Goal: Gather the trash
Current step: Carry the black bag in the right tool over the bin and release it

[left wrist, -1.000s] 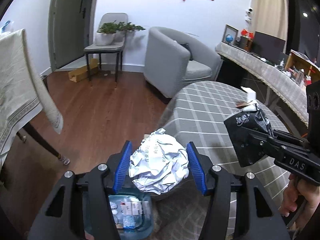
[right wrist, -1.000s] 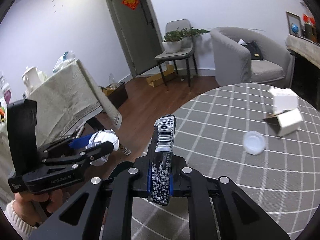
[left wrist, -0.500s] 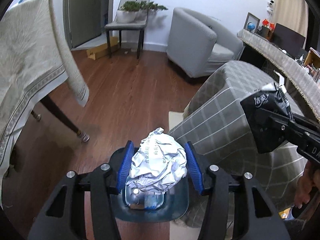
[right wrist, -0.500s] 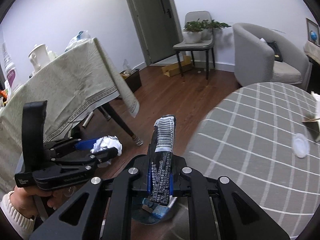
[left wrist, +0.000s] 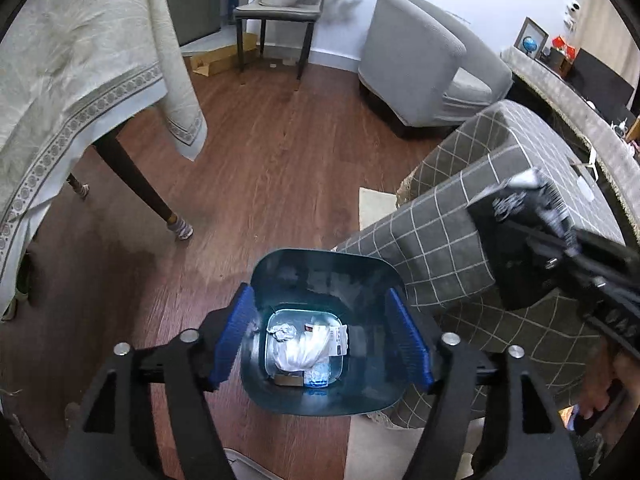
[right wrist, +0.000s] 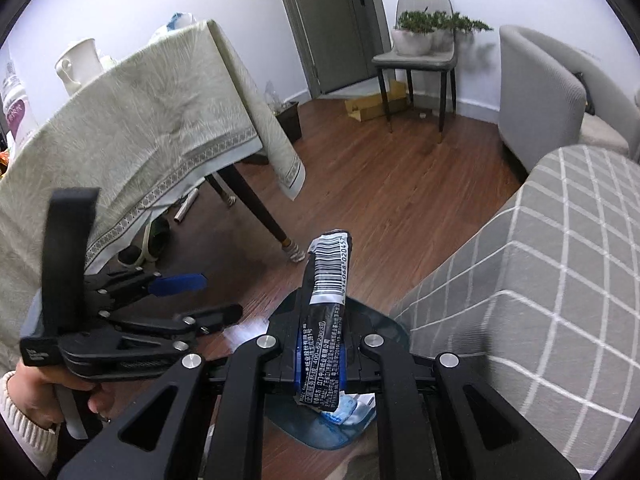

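bin: glossy dark-blue plastic, smooth, reflective
wrapper: shiny black film, printed barcode, creased
floor: wood planks, semi-gloss
round-table cloth: grey woven fabric, matt, white grid
left gripper pads: blue, ribbed, rubbery
gripper arms: matt black plastic, metal screws

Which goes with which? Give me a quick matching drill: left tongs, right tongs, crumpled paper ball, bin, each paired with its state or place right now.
Things:
1. left tongs
2. right tongs
3. crumpled paper ball
4. bin

States or places:
A. on the floor beside the checked cloth
B. clamped on a black wrapper
C. lying at the bottom of the bin
D. opening, nothing between them

Pairs: 1-D, 2-B, 3-C, 4-A
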The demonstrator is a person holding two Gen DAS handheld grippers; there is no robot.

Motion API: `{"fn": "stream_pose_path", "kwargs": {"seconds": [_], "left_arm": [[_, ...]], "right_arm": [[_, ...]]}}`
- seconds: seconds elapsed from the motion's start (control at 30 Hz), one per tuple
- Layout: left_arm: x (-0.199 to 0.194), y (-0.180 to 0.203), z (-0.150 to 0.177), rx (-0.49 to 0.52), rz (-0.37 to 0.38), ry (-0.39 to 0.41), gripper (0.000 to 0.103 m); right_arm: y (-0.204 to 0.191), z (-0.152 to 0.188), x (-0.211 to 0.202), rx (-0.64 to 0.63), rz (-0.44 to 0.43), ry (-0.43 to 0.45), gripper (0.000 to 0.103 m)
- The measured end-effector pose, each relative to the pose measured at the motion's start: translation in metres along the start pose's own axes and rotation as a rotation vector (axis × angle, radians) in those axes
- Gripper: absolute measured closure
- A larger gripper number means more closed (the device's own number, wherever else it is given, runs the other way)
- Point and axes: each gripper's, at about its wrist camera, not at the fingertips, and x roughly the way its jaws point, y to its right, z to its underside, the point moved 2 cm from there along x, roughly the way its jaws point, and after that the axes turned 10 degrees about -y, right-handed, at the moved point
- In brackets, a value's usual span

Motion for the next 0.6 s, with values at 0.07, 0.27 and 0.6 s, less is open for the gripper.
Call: {"fn": "stream_pose_path", "kwargs": {"seconds": [0.07, 0.27, 0.6], "left_arm": [[-0.007, -0.006, 0.0, -0.008, 0.004, 0.016, 0.03], [-0.028, -0.008, -0.002, -0.019, 0.011, 0.077, 0.03], [-0.06, -0.007, -0.007, -0.021, 0.035, 0.175, 0.037]], "right_arm": [[-0.003, 0.0, 0.009, -0.003, 0.004, -0.018, 0.091], [-0.012, 0.004, 0.03, -0.027, 0.021, -0.07, 0.091], [-0.022, 0.013, 0.068, -0.041, 0.01, -0.173, 0.091]]}}
